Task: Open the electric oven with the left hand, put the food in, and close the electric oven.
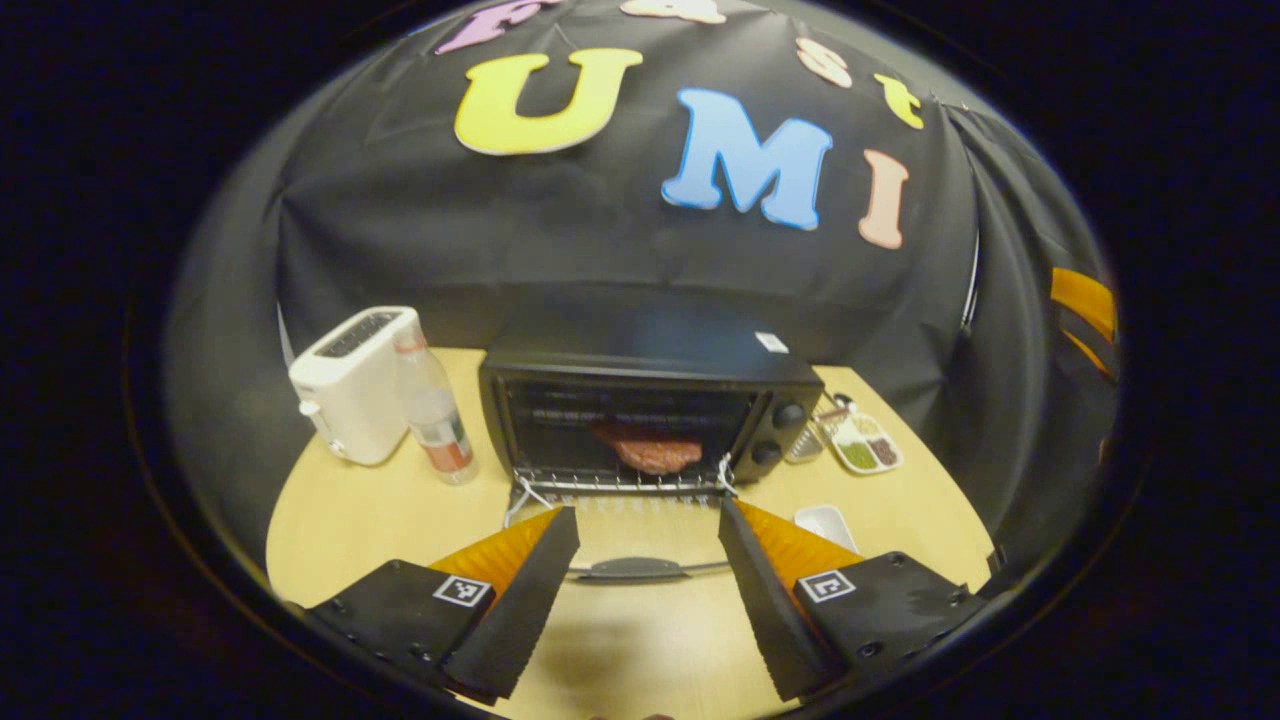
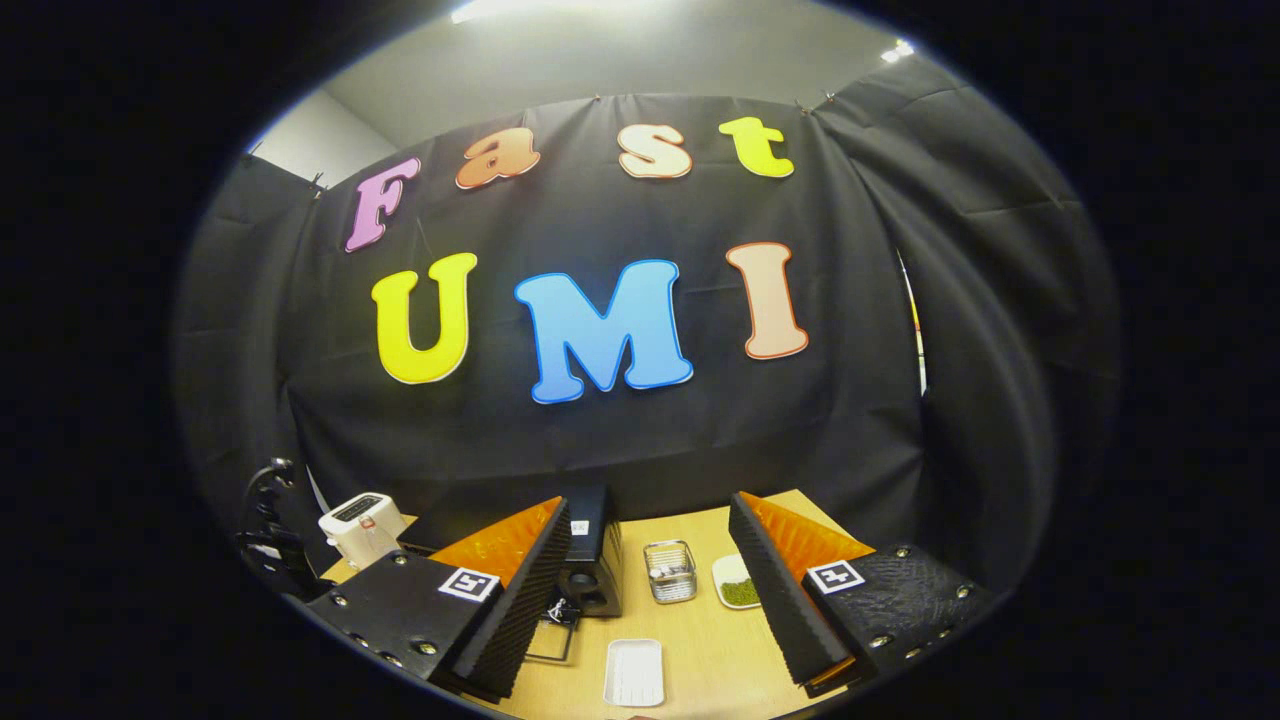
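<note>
**Food is in, door still to be shut**

We see the oven (image 1: 650,420) standing on the table (image 1: 350,520) with its door (image 1: 630,545) swung down flat toward us. The food (image 1: 657,452), a reddish piece, lies on the rack inside, so we judge that loading is done and closing is the step in hand.

Our left gripper (image 1: 648,560) hangs just in front of the lowered door, fingers spread wide and holding nothing; the door handle (image 1: 635,570) lies between them, but we cannot tell whether either finger touches it. Our right gripper (image 2: 650,585) is likewise spread wide and empty, raised above the table near an empty white tray (image 2: 633,672).

Beside the oven stand a toaster (image 1: 355,385) and a bottle (image 1: 435,410) on one side, and a dish of seasonings (image 1: 865,445) on the other.

Next, we think the left gripper must catch the handle or get under the door's front edge, then swing it up on its hinge until it meets the oven's face. The lift should follow the hinge's arc, so the light oven does not slide back.
</note>
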### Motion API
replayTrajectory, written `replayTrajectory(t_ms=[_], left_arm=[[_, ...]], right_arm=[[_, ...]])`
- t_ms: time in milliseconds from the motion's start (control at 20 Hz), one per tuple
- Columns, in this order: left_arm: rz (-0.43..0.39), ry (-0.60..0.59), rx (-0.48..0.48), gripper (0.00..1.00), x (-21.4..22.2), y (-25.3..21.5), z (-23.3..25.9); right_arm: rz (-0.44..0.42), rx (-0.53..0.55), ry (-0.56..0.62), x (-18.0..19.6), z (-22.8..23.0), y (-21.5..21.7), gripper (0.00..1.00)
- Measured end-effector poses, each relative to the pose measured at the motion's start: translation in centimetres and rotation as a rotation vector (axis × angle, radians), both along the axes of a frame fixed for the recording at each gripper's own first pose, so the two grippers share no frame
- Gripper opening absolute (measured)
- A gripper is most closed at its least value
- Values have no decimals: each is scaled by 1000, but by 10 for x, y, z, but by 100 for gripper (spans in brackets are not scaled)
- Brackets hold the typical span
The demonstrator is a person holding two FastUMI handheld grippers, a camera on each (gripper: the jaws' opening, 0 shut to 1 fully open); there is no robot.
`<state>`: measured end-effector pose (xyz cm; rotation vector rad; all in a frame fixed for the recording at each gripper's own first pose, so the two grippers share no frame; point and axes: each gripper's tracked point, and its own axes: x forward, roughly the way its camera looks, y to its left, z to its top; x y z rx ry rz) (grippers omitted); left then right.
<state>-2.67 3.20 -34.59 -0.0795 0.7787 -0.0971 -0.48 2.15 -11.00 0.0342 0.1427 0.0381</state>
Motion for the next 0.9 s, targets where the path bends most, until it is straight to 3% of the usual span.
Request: replayTrajectory(t_ms=[100, 150, 350, 400, 500, 600, 900], left_arm=[[-6, 61, 24, 94, 4, -1, -29], [-5, 87, 40, 99, 4, 0, -41], [-21, 256, 63, 93, -8, 0, -96], [-30, 294, 75, 96, -10, 1, -110], [-34, 337, 100, 94, -12, 2, -125], [-27, 386, 113, 99, -15, 4, -138], [3, 495, 88, 99, -18, 3, -170]], right_arm=[[-17, -16, 14, 0, -6, -10, 96], [-25, -24, 23, 1, -9, -15, 96], [-58, -28, 64, 1, -24, -34, 96], [-68, -25, 72, 1, -26, -38, 96], [-88, -26, 79, 2, -28, -47, 96], [-107, -40, 78, 1, -29, -56, 96], [-165, -55, 105, -3, -36, -77, 96]])
